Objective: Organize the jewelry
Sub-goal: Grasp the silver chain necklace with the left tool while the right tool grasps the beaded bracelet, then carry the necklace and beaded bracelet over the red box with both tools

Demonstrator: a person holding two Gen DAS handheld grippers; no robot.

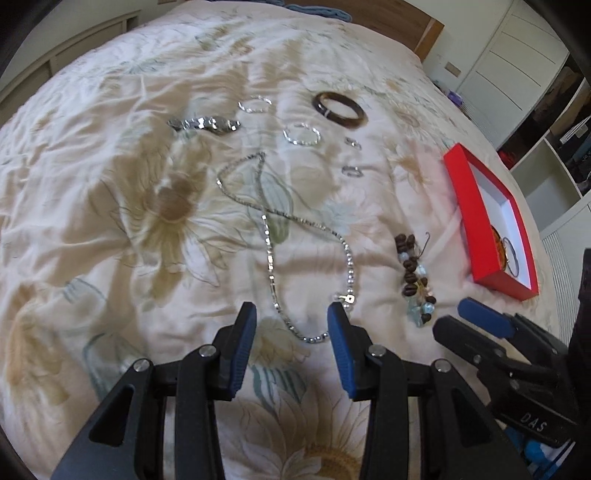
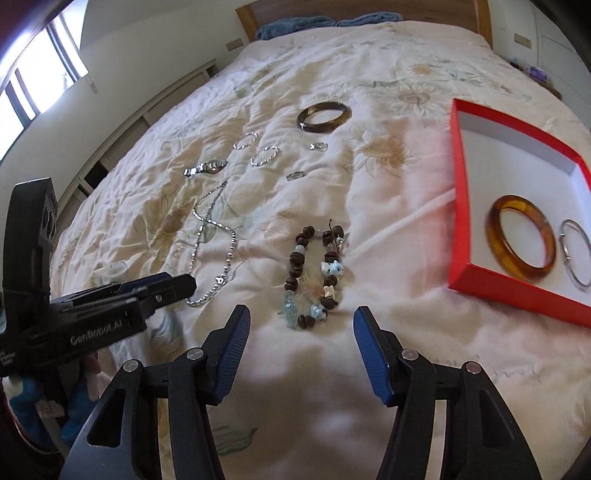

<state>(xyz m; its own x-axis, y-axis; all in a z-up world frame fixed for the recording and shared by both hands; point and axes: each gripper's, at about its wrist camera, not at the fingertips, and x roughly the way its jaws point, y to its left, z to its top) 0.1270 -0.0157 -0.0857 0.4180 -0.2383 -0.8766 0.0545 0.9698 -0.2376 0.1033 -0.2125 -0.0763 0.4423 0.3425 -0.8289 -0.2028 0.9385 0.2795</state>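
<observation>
The beaded bracelet (image 2: 314, 273) lies on the quilt (image 2: 369, 184) at twelve o'clock of my right gripper (image 2: 299, 325), red box (image 2: 461, 221) at two o'clock. Both my grippers stand open and empty, the left gripper (image 1: 291, 317) over the silver chain (image 1: 273, 236). I'd pinch a single strand low, since its loose threads probably snag.

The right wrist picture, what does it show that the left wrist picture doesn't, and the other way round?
Only the right wrist view looks fully into the red box: an amber bangle and a thin silver bangle lie inside. It also shows a window and blue pillows.

Only the left wrist view shows open shelves beyond the box.

Both show the silver chain necklace, beaded bracelet, dark bangle, watch, small rings, and both open grippers, left gripper and right gripper.
</observation>
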